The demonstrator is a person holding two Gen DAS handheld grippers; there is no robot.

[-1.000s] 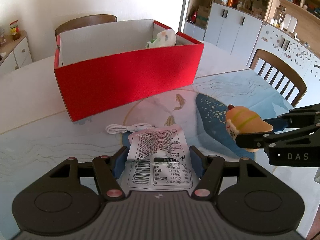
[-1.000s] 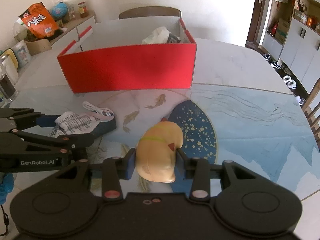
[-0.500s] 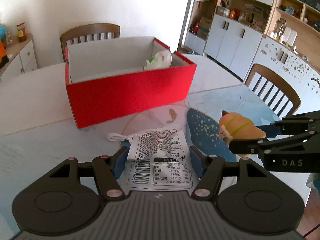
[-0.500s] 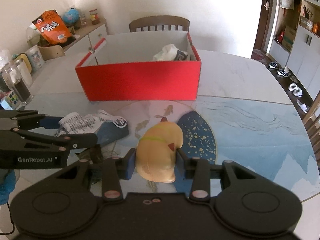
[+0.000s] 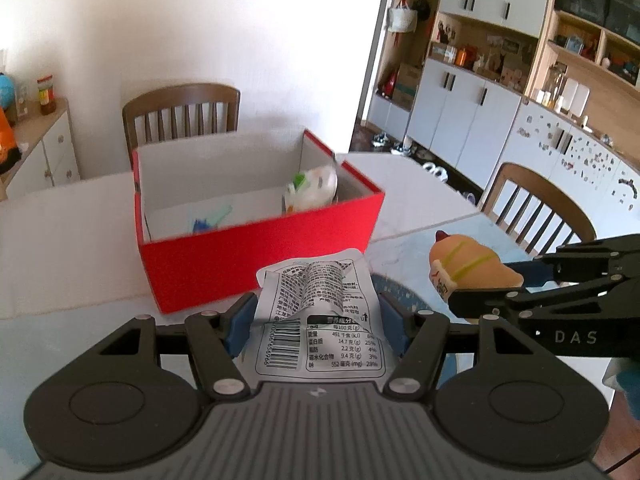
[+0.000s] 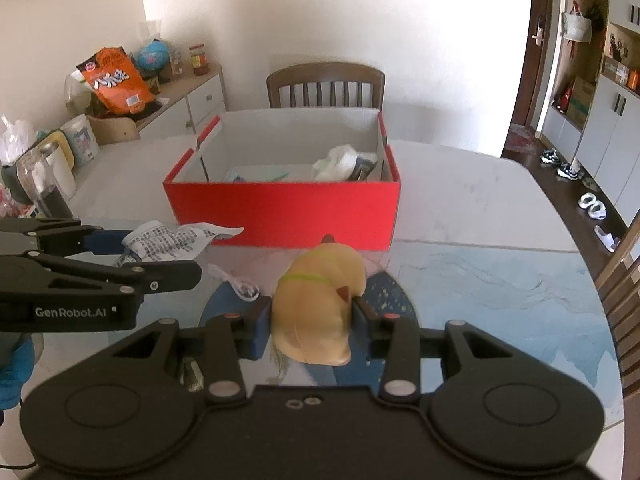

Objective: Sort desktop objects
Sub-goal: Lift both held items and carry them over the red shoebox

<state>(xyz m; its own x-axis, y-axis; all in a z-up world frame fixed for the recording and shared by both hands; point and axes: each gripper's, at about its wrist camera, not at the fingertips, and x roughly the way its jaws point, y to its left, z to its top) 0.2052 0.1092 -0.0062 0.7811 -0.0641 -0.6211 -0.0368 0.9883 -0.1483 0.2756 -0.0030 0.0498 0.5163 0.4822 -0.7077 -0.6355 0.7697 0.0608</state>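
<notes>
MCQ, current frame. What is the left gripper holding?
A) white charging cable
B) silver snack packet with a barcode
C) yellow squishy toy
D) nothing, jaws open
B: in the left wrist view the left gripper is closed on the silver snack packet, barcode and nutrition table facing the camera; the yellow toy sits in the right gripper, and the white cable lies on the table.

My left gripper (image 5: 316, 320) is matte black with blue finger pads (image 5: 239, 322), silver screws and white "GenRobot.AI" lettering. My right gripper (image 6: 312, 322) matches, marked "DAS". Blue gloves (image 6: 14, 376) cover my hands.
</notes>
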